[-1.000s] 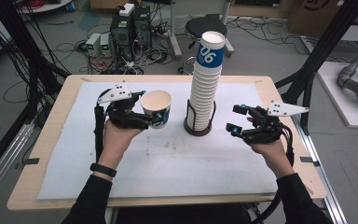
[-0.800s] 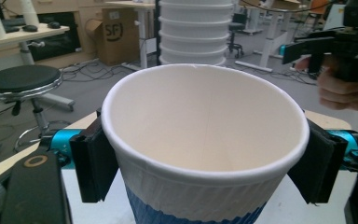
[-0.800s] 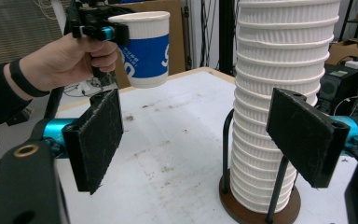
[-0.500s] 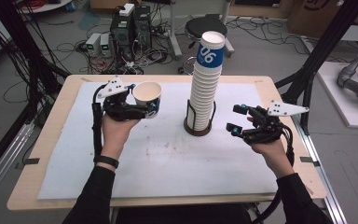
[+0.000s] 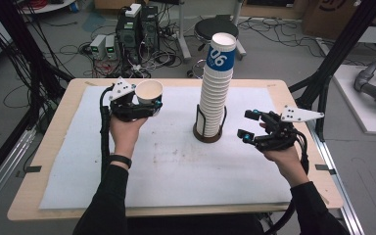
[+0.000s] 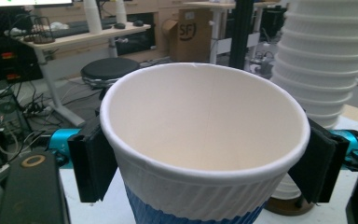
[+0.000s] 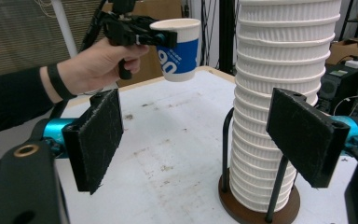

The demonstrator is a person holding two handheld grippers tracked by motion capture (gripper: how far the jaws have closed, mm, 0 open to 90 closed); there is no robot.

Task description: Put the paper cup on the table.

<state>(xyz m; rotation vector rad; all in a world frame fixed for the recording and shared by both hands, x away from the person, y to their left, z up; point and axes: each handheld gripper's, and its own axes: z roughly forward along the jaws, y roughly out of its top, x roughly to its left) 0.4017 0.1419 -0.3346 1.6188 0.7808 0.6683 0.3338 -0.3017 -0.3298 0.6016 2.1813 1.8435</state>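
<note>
The left gripper (image 5: 144, 105) has carried the paper cup (image 5: 149, 91) farther back and left, jaws clamped on its sides, above the table's (image 5: 49, 147) far-left area. The right gripper (image 5: 248, 126) hangs wide open, empty, just beside the cup stack (image 5: 215, 88).

Ribbed matt paper cup (image 6: 200, 154); rough black finger pads (image 7: 98, 135).
</note>
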